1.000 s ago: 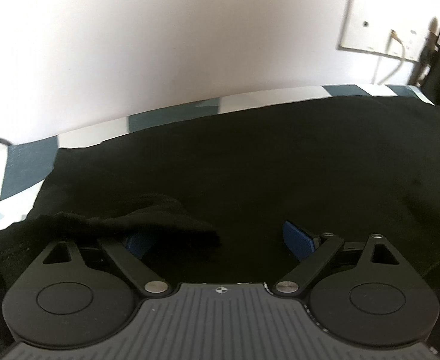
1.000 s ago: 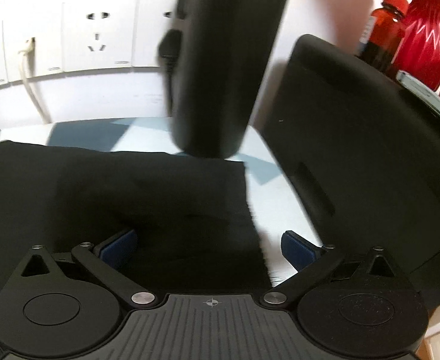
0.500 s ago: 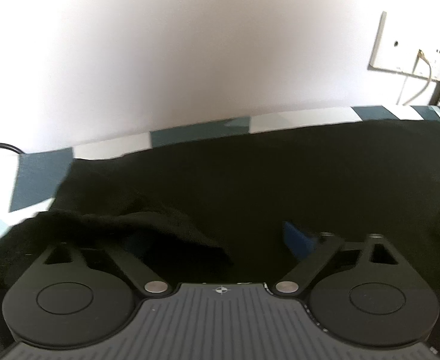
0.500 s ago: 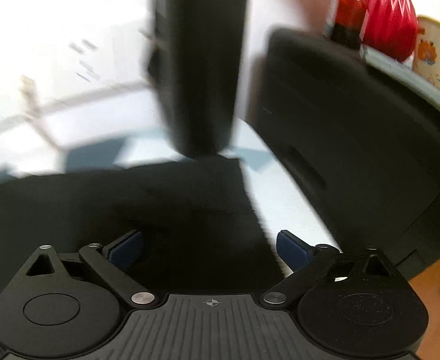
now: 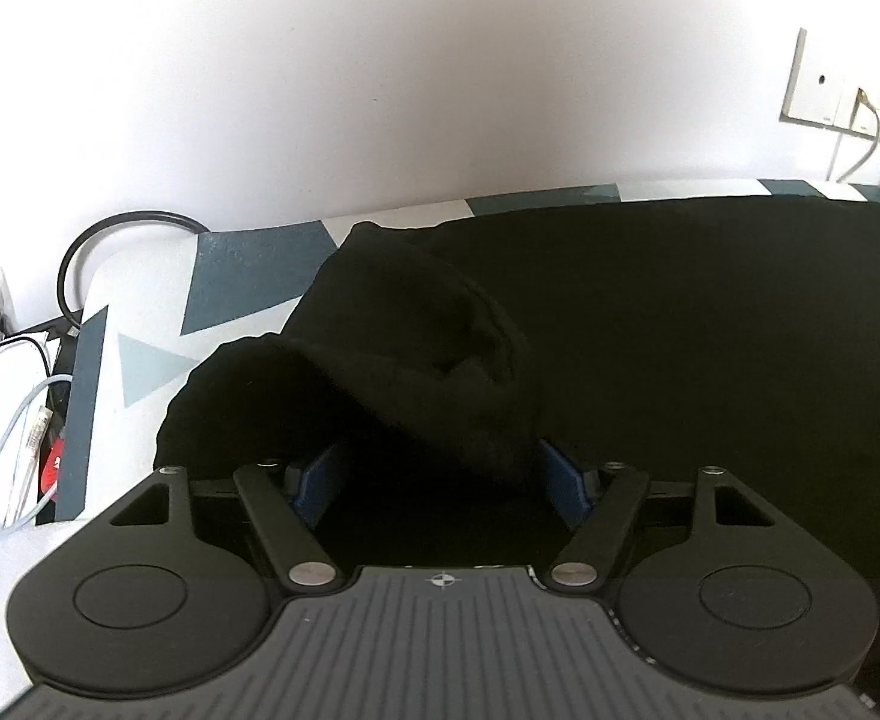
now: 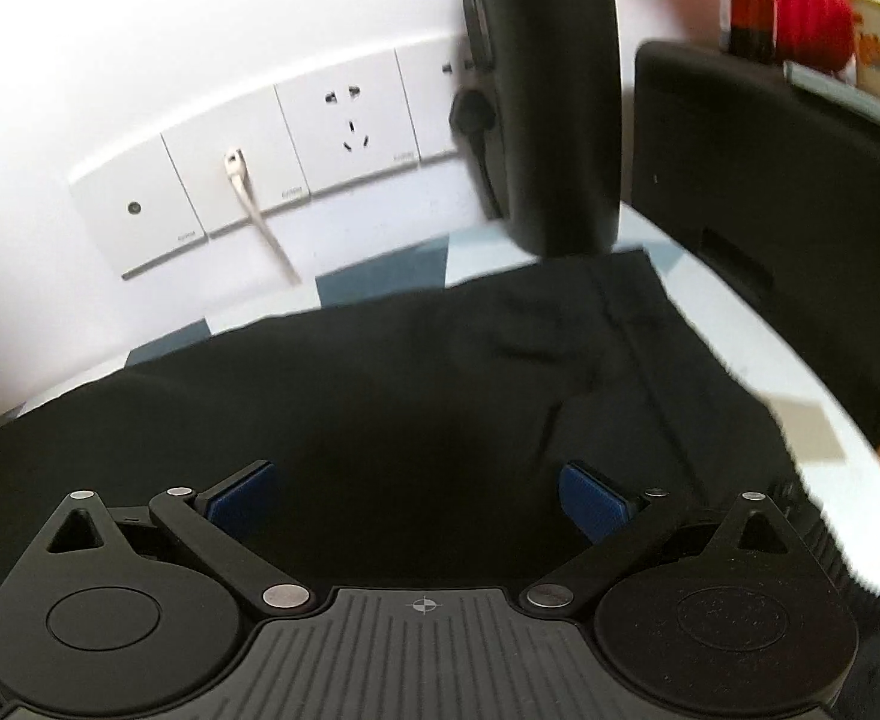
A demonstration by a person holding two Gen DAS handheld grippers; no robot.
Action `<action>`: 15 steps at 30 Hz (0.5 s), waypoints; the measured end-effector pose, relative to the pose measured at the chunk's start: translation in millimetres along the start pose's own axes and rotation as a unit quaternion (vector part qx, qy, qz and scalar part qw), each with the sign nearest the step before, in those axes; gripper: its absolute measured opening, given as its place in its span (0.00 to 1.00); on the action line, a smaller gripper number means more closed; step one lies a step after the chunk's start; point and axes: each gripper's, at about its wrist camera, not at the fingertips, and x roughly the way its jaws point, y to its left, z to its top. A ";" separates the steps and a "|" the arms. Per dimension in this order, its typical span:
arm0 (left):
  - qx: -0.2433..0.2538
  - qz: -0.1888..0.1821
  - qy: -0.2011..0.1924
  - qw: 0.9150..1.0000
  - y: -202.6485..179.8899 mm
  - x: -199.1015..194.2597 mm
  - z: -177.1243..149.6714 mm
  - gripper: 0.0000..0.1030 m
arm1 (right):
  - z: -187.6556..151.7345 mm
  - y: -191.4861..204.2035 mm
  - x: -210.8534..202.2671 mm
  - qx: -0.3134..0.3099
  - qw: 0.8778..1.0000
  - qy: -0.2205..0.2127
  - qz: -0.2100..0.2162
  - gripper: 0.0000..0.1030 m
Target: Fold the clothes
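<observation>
Tablecloth [image 5: 140, 360] newly exposed beside garment [image 5: 650, 312]

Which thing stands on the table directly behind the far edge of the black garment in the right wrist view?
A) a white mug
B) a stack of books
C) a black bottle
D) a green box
C: a black bottle stands upright at the far edge of the black garment, in front of the wall sockets.

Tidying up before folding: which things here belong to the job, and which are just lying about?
Job: black garment, left gripper, right gripper, patterned table cover.

Lying about: black bottle, red vase, wall sockets, black cable.
</observation>
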 end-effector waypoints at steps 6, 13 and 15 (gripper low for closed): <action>-0.002 0.081 -0.048 0.995 48.4 -13.1 28.5 0.69 | -8.3 24.5 -5.4 0.031 0.999 -0.002 0.008 0.97; -0.125 0.131 -0.106 0.978 156.9 -71.3 42.3 0.75 | -21.9 56.5 -9.2 0.022 1.000 0.003 0.014 0.97; -0.106 0.110 -0.091 0.984 157.6 -78.5 31.1 0.79 | -27.2 60.3 -7.4 0.033 0.999 0.010 0.010 0.97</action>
